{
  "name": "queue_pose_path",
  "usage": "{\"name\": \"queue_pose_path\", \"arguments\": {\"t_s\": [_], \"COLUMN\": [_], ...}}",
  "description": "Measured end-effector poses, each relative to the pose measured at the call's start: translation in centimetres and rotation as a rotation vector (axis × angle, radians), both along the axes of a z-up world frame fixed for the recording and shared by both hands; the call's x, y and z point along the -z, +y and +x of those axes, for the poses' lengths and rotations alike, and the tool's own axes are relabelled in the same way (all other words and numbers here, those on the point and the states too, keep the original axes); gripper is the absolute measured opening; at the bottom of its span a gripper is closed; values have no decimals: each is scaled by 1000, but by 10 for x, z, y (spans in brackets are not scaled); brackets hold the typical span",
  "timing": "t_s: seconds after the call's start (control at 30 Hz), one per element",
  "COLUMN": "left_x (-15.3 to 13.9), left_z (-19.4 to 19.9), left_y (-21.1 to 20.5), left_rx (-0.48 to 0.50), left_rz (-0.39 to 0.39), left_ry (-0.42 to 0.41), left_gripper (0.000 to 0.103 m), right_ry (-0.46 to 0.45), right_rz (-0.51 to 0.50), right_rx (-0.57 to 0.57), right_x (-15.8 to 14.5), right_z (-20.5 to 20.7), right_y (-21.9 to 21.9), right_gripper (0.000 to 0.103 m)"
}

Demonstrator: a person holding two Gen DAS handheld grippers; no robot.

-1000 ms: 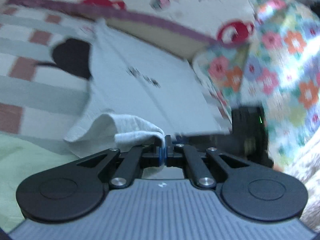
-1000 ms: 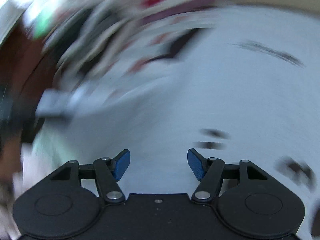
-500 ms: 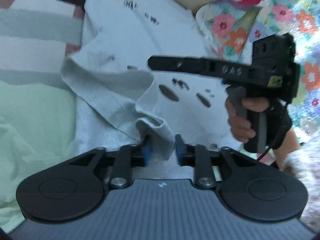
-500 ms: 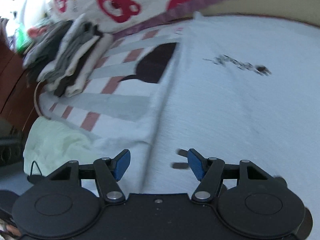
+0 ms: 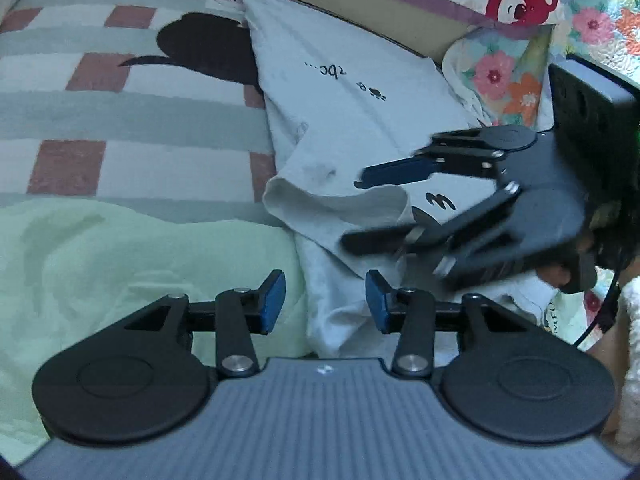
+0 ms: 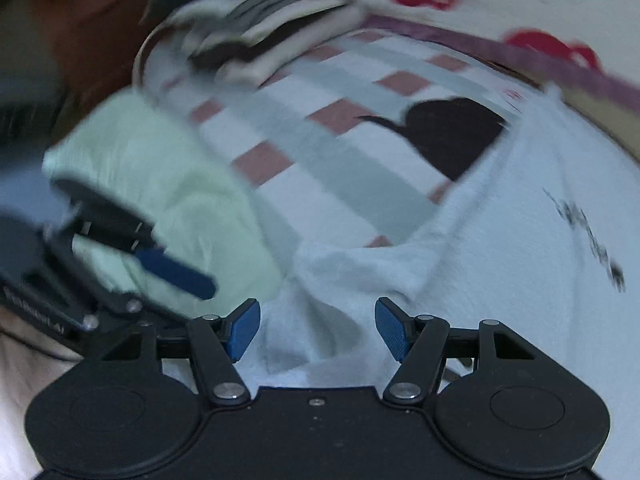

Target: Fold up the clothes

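Observation:
A white T-shirt (image 5: 352, 92) with small black print lies spread on the bed, and its sleeve (image 5: 340, 208) is folded in over the body. My left gripper (image 5: 326, 300) hovers low over the shirt's near edge. Its jaws are opening and the cloth lies below and between the blue pads, which do not press on it. In the left wrist view my right gripper (image 5: 354, 212) reaches in from the right, open, with its fingers on either side of the sleeve fold. In its own view the right gripper (image 6: 318, 328) stands wide above the same fold (image 6: 360, 268).
A pale green towel (image 5: 140, 260) lies bunched left of the shirt on a checked sheet (image 5: 80, 120) that bears a black shape. A stack of folded clothes (image 6: 260, 32) sits far left. A floral quilt (image 5: 500, 76) and bear-print bedding (image 5: 516, 0) border the far side.
My left gripper went from shut on the sleeve to letting it go, and it sank a little. The sleeve now rests on the shirt. My right gripper swung across to the sleeve and rolled.

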State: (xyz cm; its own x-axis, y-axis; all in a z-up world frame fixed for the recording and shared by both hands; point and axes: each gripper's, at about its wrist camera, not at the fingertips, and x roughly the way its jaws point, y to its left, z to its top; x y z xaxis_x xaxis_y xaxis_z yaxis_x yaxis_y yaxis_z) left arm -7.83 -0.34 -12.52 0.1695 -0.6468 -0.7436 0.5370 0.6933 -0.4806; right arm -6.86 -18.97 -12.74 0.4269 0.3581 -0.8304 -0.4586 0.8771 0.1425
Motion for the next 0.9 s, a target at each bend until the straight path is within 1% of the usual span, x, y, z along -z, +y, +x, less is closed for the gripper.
{"name": "queue_pose_path", "arguments": {"t_s": [0.03,0.07,0.13,0.17,0.2,0.23,0.3,0.33,0.4,0.47,0.5,0.57,0.63,0.67,0.7,0.77,0.8,0.87,0.9], "left_x": [1,4,11,14,16,17,18,18,20,24,24,25,25,26,26,27,26,26,26], "left_z": [-1,-2,-4,-5,-6,-6,-9,-10,-10,-10,-10,-12,-11,-10,-10,-9,-9,-9,-10], "left_y": [-2,-4,-4,0,2,2,-1,-2,-6,-5,-5,-3,-1,-1,0,0,-1,-2,-3], "left_rx": [7,9,14,11,7,6,17,27,41,45,47,53,49,45,42,37,37,36,39], "left_rz": [14,33,36,23,10,6,17,27,41,42,38,36,32,29,27,22,20,17,15], "left_ry": [-2,-7,16,38,58,66,54,43,50,70,70,72,77,81,83,84,80,71,62], "left_gripper": [34,35,36,36,36,36,36,36,36,37,37,37,37,37,37,37,37,36,35], "right_ry": [-4,1,9,14,21,26,5,-2,-13,22,45,95,112,102,86,58,66,81,78], "right_rz": [-21,-32,-55,-59,-19,22,116,128,149,103,65,-45,-160,-184,-165,-123,-60,64,108], "right_rx": [-27,-25,-22,-19,-10,3,91,145,253,358,405,492,536,540,541,541,535,520,501], "right_x": [3,7,14,18,17,15,4,1,-6,-1,3,14,20,19,15,6,3,-3,-3], "right_z": [1,3,7,9,10,11,8,5,-1,-8,-12,-18,-22,-21,-20,-17,-14,-10,-8], "right_y": [7,7,7,6,0,-7,-30,-42,-66,-87,-95,-106,-106,-105,-104,-101,-100,-98,-94], "right_gripper": [68,68,68,53,17,12,12,12,12,12,15,20,23,29,36,44,47,50,51]}}
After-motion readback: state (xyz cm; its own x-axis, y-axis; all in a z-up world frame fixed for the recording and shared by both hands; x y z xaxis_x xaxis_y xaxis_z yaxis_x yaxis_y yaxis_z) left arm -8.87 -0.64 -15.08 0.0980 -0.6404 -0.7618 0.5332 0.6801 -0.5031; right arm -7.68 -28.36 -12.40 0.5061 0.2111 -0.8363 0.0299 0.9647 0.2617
